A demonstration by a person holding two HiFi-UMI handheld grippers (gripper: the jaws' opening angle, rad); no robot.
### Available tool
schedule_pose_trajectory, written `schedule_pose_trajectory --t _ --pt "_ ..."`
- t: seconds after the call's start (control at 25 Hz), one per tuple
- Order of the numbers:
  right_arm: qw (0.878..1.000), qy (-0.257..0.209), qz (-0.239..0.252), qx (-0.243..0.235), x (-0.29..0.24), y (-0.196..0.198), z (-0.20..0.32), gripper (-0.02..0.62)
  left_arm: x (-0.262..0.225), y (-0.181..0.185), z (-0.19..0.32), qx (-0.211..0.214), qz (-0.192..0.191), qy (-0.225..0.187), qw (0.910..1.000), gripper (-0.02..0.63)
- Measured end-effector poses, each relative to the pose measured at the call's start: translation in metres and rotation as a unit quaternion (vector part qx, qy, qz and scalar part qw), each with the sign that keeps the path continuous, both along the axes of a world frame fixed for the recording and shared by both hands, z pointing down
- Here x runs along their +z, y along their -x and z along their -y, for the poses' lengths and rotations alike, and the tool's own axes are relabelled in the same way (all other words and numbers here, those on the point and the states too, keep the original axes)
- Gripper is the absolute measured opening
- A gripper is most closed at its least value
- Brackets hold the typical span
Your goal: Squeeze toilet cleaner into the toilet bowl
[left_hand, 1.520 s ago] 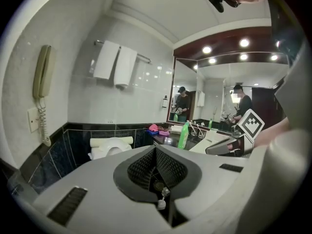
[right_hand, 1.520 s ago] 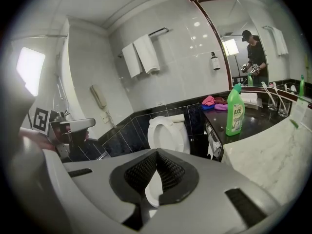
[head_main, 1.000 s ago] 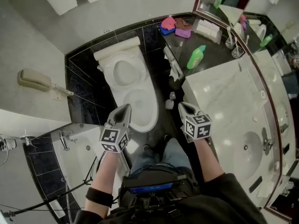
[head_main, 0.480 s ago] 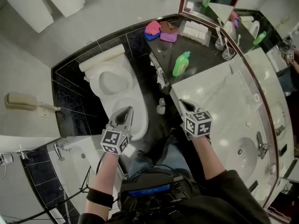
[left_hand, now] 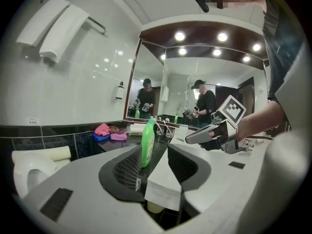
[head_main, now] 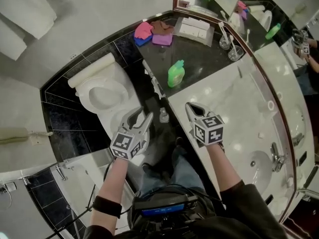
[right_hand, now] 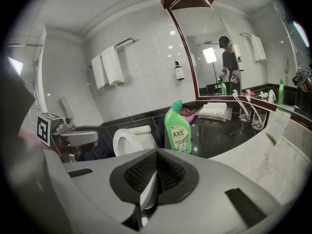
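both grippers have come away from the toilet bowl (head_main: pixel 102 94) toward the dark table (head_main: pixel 202 51), and the jaws of the left gripper (head_main: pixel 141 118) have just been opening: they now stand partly apart with nothing pressed between them. the jaws of the right gripper (head_main: pixel 191 107) are closed together and hold nothing. the green toilet cleaner bottle (head_main: pixel 175 74) stands upright on the table, ahead of both grippers and well apart from them.
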State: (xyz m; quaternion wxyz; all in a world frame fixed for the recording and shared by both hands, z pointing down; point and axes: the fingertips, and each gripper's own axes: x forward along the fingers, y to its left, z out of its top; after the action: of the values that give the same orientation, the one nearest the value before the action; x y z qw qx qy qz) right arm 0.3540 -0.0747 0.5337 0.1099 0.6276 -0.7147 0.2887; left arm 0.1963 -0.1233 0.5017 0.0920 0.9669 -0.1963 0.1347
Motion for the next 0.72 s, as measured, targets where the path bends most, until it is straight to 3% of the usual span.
schedule_pose_trajectory --t 0.28,0.72 --pt "1.000 0.001 0.010 0.015 0.017 -0.043 0.017 0.002 0.042 -0.076 0.017 0.072 0.003 0.013 0.9973 0.371" --pt "1.000 0.002 -0.011 0.023 0.046 -0.089 0.056 0.002 0.108 -0.164 0.074 0.121 0.005 -0.019 0.9924 0.427"
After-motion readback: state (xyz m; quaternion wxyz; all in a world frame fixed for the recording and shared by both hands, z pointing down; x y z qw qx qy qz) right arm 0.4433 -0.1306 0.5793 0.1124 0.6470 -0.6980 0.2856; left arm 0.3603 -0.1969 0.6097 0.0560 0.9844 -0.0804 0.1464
